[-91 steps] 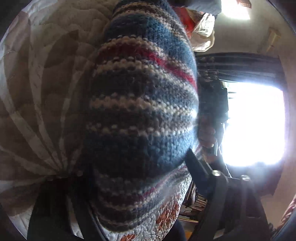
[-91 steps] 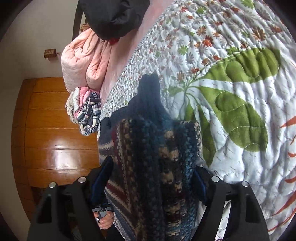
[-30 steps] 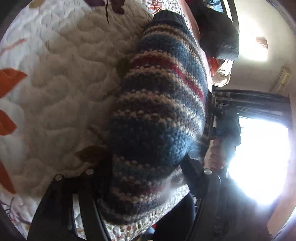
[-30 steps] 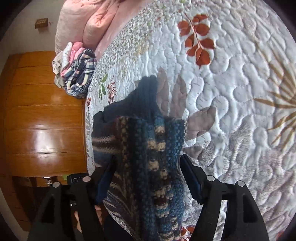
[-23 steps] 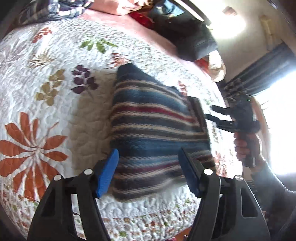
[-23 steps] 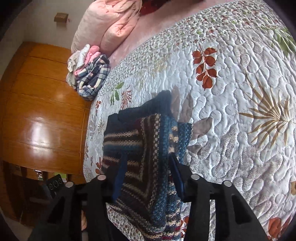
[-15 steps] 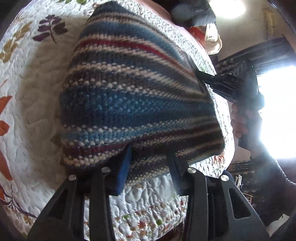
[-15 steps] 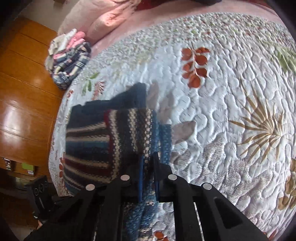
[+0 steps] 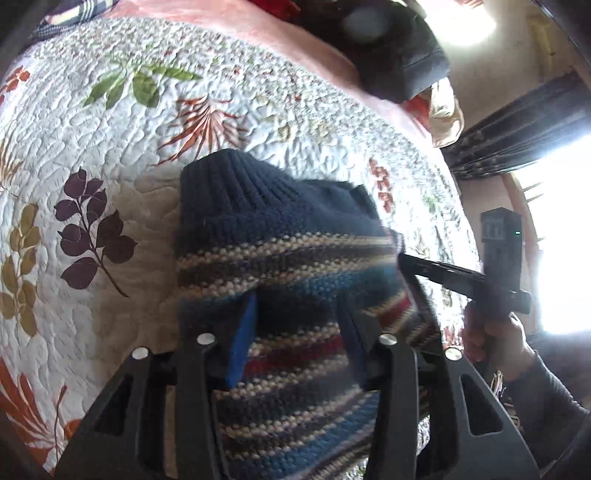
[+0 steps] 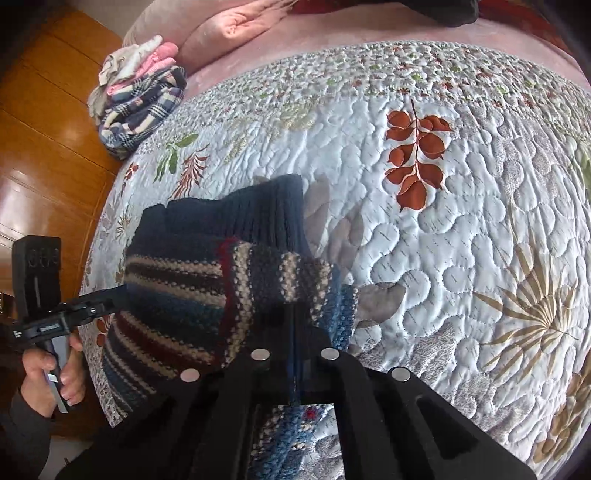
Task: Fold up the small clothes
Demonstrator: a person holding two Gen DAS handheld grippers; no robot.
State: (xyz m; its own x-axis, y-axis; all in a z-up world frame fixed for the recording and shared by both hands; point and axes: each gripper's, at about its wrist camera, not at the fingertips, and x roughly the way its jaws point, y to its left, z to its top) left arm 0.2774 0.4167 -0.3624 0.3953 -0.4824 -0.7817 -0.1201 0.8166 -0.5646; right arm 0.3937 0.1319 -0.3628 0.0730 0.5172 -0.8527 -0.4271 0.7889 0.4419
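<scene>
A striped knit sweater [image 9: 288,258] in blue, cream and red lies folded on the flowered quilt [image 9: 110,147], with its dark ribbed end pointing away from me. My left gripper [image 9: 299,332] has a thick fold of its near edge between the blue pads, and the jaws stand partly apart on that fold. In the right wrist view my right gripper [image 10: 295,325] is shut, pinching the sweater [image 10: 184,288] at its right edge. The left gripper [image 10: 110,295] reaches the sweater's left edge there. The right gripper [image 9: 410,266] shows at the sweater's right side in the left wrist view.
A pile of folded clothes [image 10: 140,99] sits at the quilt's far left corner, beside a pink comforter [image 10: 229,26]. A dark garment [image 9: 388,48] lies at the far end of the bed. Wooden panelling [image 10: 44,129] stands left. The quilt [image 10: 443,258] is bare to the right.
The sweater was carried across both grippers' spread fingers, then laid on the quilt. Both grippers then closed in on it: the right one is now fully shut, the left one part way.
</scene>
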